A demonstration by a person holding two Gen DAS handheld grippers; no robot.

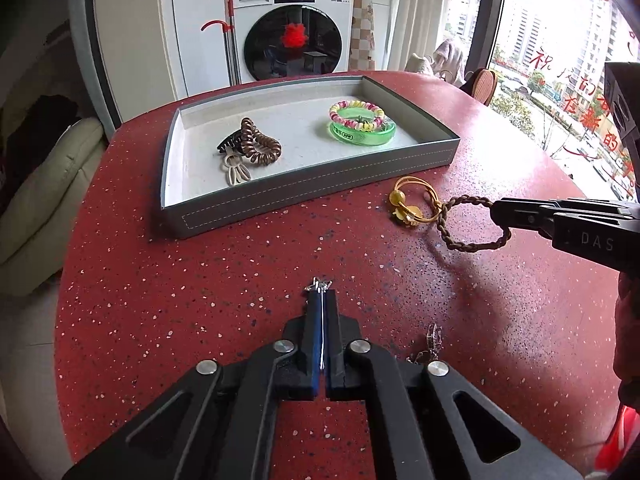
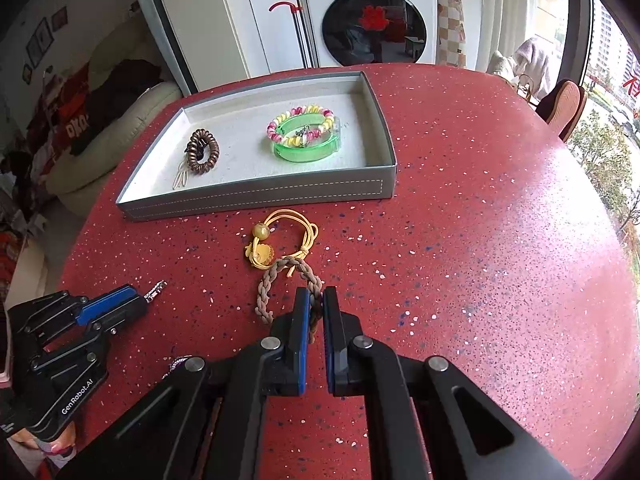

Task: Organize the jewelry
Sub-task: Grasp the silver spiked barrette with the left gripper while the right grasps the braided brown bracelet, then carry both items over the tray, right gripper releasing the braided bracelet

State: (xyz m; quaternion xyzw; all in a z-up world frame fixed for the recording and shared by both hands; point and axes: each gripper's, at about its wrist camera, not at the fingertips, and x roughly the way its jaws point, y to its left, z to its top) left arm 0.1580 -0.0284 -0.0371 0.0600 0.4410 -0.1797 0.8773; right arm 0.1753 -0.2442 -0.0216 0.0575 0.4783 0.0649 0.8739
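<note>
A grey tray (image 1: pixel 304 196) (image 2: pixel 256 196) on the red table holds a brown spiral hair tie (image 1: pixel 258 144) (image 2: pixel 204 152), a cream clip (image 1: pixel 236 172), and a green bangle (image 1: pixel 360 134) (image 2: pixel 308 150) with a beaded bracelet (image 1: pixel 356 114) (image 2: pixel 300 124) on it. My left gripper (image 1: pixel 320 300) (image 2: pixel 140 300) is shut on a small silver piece (image 1: pixel 318 286) (image 2: pixel 155 291). My right gripper (image 2: pixel 316 300) (image 1: pixel 496 212) is shut on a brown braided band (image 2: pixel 280 280) (image 1: pixel 464 224). A yellow cord hair tie (image 1: pixel 412 204) (image 2: pixel 276 240) lies touching the band.
Another small silver piece (image 1: pixel 430 344) (image 2: pixel 176 362) lies on the red speckled table (image 1: pixel 200 280) (image 2: pixel 480 240) beside the left gripper. A washing machine (image 1: pixel 292 20), a sofa (image 1: pixel 44 200) and windows stand beyond the table edge.
</note>
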